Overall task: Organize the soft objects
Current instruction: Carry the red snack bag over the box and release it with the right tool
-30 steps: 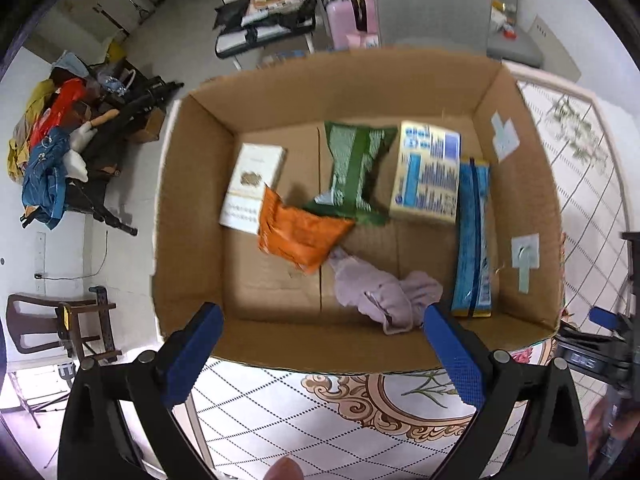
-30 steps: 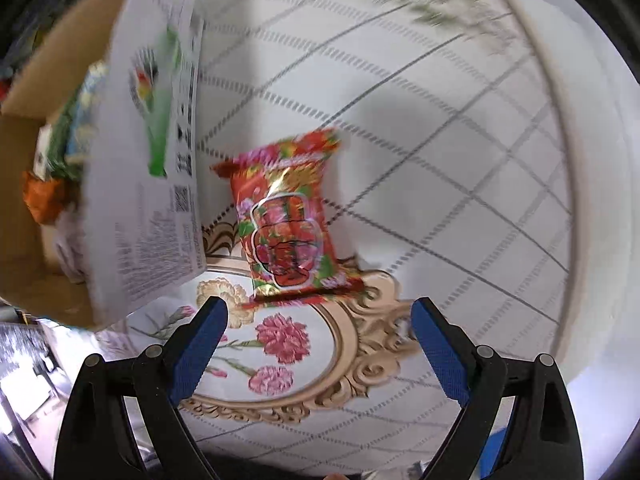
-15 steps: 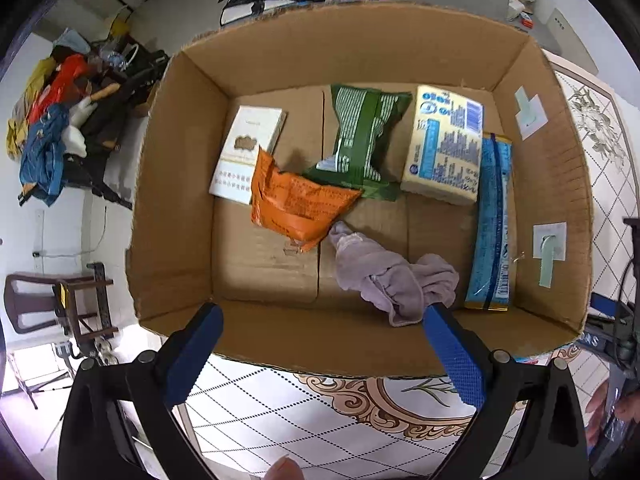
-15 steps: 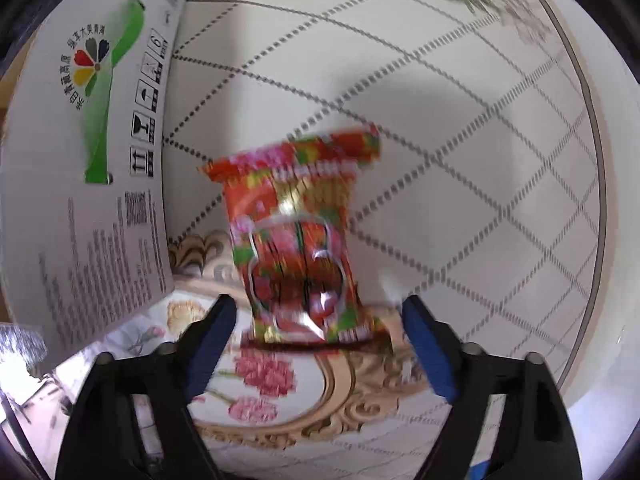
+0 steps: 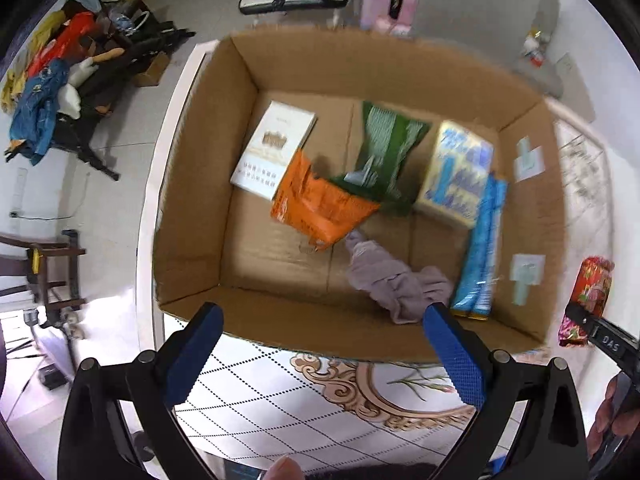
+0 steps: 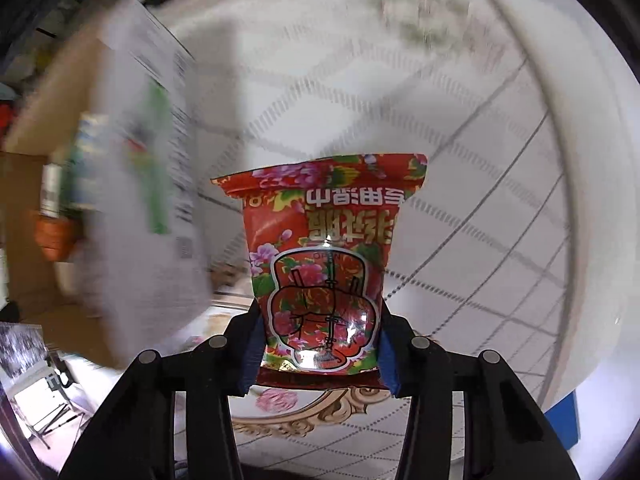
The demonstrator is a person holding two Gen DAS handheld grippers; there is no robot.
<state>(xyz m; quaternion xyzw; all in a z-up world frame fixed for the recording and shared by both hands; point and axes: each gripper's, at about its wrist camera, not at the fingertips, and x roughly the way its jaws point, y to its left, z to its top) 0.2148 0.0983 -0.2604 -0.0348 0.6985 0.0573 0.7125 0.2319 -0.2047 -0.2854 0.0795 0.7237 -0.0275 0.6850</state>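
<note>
The cardboard box (image 5: 192, 184) sits on the patterned surface (image 5: 304, 400), already holding packets and a grey cloth (image 5: 394, 286). The left tongs (image 5: 324, 354) hang spread and empty before its near wall. The right tongs (image 6: 320, 350) pinch the red snack packet (image 6: 324, 264), seemingly lifted clear, though blur obscures this. Judged step: carrying it; next, over the box's right wall, then release.
</note>
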